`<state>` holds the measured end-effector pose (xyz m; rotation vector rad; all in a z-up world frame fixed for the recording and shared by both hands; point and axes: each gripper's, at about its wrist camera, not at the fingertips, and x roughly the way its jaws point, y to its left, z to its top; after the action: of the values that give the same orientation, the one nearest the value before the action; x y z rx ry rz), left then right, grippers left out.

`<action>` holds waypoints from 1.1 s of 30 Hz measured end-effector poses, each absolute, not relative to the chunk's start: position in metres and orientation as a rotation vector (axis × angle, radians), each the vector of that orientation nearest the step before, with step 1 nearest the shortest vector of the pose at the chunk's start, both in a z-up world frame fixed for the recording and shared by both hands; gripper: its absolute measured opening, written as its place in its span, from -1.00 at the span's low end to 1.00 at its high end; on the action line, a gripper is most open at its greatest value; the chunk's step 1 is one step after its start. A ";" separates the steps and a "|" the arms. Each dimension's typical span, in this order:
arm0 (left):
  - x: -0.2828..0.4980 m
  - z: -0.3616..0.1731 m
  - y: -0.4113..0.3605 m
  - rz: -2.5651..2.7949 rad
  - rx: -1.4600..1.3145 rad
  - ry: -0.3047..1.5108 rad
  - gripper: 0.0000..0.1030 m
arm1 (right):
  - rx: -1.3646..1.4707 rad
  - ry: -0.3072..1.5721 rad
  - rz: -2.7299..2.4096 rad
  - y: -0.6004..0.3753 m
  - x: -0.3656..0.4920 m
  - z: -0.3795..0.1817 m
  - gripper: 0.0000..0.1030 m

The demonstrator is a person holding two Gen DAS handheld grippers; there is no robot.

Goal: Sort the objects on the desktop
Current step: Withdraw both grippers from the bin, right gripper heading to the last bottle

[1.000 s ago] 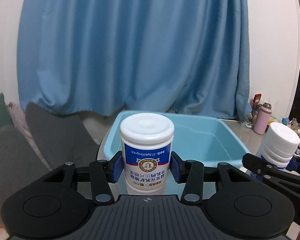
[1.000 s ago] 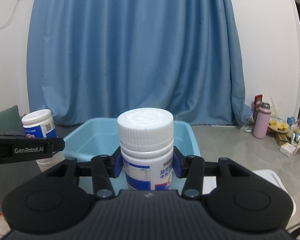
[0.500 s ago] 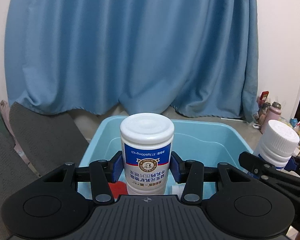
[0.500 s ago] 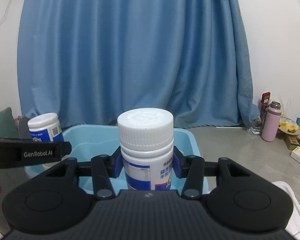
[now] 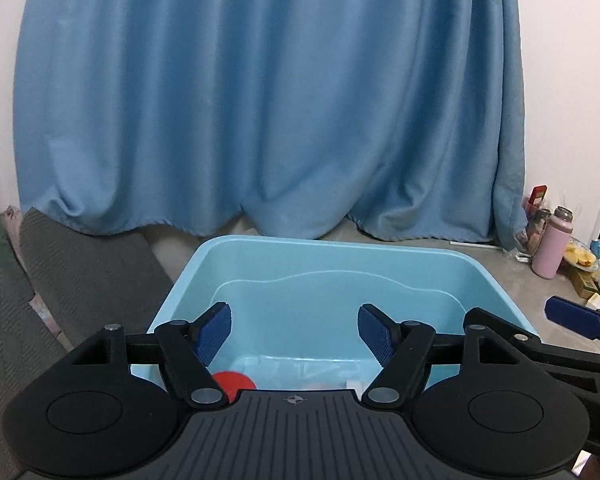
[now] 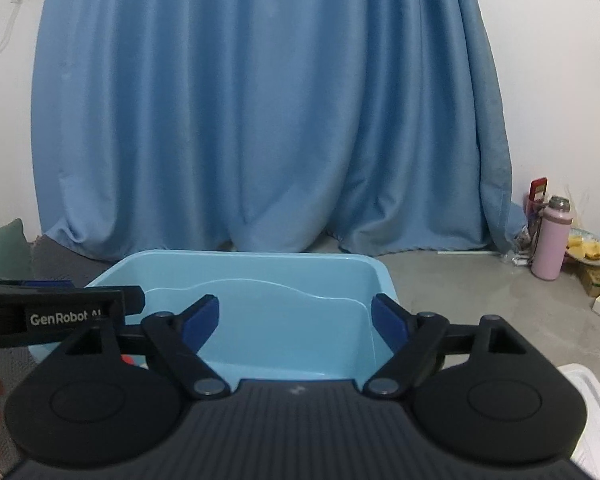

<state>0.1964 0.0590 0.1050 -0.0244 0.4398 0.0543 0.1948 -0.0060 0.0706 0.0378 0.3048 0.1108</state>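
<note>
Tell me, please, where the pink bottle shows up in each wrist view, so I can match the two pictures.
Left wrist: pink bottle at the far right edge, on the floor beyond the blue tub.
Right wrist: pink bottle at the right, past the tub's right corner.
Shared landmark: the blue curtain behind the tub.

Left gripper [image 5: 294, 334] now wide open, white bottle with the blue label gone from it. Right gripper [image 6: 295, 320] wide open too, its white bottle gone as well. Both now sitting above the blue tub [image 5: 340, 248], with more of its inside showing than before.
</note>
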 end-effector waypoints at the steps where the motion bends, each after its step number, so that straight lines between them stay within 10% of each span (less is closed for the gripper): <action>1: 0.192 0.105 0.058 0.056 -0.023 0.441 0.40 | 0.035 0.300 0.113 -0.005 0.189 0.071 0.62; 33: 0.048 0.029 0.079 0.137 -0.012 0.477 0.61 | 0.024 0.357 0.146 0.006 0.075 0.008 0.62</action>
<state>0.0480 0.0790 0.0287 -0.0124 0.4767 0.1370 0.0754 0.0064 0.0078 0.0241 0.3567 0.1456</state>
